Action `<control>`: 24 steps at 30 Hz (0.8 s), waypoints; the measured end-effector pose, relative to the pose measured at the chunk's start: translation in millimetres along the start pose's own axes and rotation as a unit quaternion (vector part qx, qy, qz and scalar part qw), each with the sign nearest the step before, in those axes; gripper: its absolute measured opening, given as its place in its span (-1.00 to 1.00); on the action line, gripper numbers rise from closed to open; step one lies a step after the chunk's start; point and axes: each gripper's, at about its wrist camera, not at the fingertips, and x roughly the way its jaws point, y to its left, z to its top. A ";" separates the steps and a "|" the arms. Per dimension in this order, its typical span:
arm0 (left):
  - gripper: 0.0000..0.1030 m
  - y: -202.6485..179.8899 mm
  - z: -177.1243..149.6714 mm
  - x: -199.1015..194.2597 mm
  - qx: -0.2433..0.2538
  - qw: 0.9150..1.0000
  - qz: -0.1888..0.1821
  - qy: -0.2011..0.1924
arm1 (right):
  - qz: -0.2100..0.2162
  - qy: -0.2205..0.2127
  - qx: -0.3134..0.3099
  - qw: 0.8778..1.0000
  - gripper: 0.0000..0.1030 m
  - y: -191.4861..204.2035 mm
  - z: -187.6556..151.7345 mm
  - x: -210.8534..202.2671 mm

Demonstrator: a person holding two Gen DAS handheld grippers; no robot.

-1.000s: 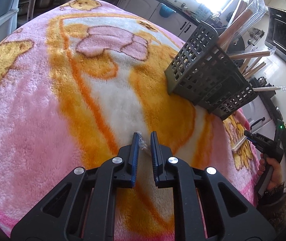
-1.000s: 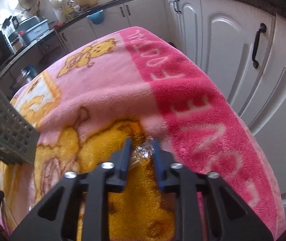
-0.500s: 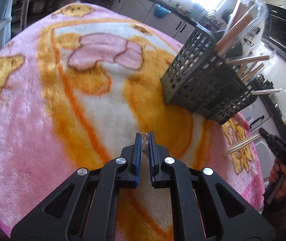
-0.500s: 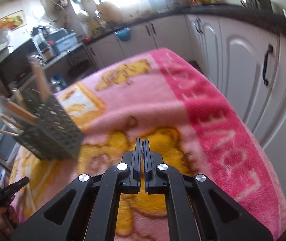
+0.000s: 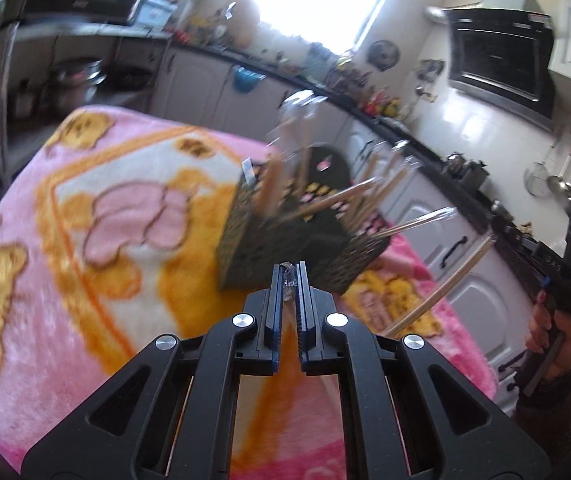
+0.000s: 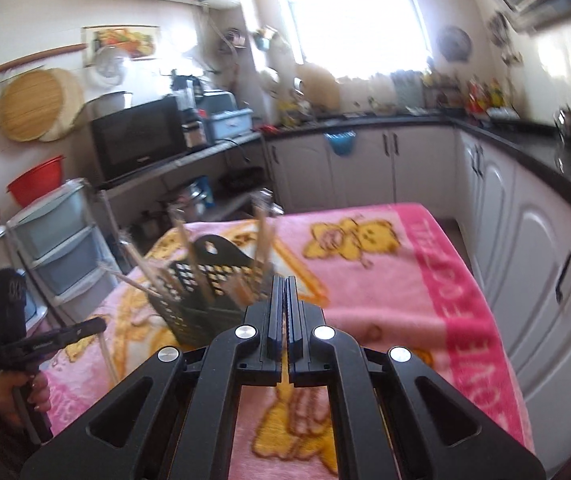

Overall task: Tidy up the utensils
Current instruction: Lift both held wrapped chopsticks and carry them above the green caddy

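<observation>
Left gripper: jaws nearly together, pinching a crinkled clear wrapper between the blue pads. In the right wrist view a thin pale stick is hanging down from this same gripper, probably wrapped chopsticks; blur is making it hard to confirm.

Right gripper: jaws fully together. From the left wrist view it is gripping 1 pair of wooden chopsticks that is slanting down toward the blanket's near right edge.

Both grippers are hovering above the pink and orange blanket.

Dark perforated utensil basket is sitting near the middle of the blanket, toward its far edge, holding several wrapped chopsticks that are fanning outward.
</observation>
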 end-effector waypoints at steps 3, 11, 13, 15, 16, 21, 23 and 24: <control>-0.94 -15.6 9.1 -7.9 0.014 1.000 -0.015 -0.014 | 0.012 -0.006 -0.018 1.000 -0.97 13.4 6.9 -5.3; -0.94 -51.7 32.3 -22.1 0.047 0.997 -0.045 -0.048 | 0.038 -0.028 -0.047 0.998 -0.97 39.2 25.1 -16.9; -0.94 -61.1 39.1 -25.7 0.056 0.995 -0.054 -0.059 | 0.043 -0.033 -0.048 0.997 -0.97 41.8 29.0 -19.4; -0.94 -68.0 44.5 -28.2 0.062 0.994 -0.059 -0.067 | 0.048 -0.037 -0.050 0.997 -0.97 44.5 32.1 -21.3; -0.94 -69.8 46.6 -29.1 0.065 0.994 -0.062 -0.069 | 0.051 -0.040 -0.051 0.997 -0.97 45.9 34.0 -22.3; -0.94 -87.2 61.5 -31.7 0.082 0.990 -0.072 -0.083 | 0.062 -0.048 -0.053 0.995 -0.97 53.9 41.0 -26.0; -0.94 -92.6 67.2 -31.7 0.089 0.989 -0.075 -0.090 | 0.064 -0.052 -0.055 0.995 -0.97 57.6 42.0 -28.2; -0.94 -95.2 70.0 -31.7 0.091 0.989 -0.077 -0.093 | 0.064 -0.054 -0.057 0.995 -0.97 58.4 42.9 -29.2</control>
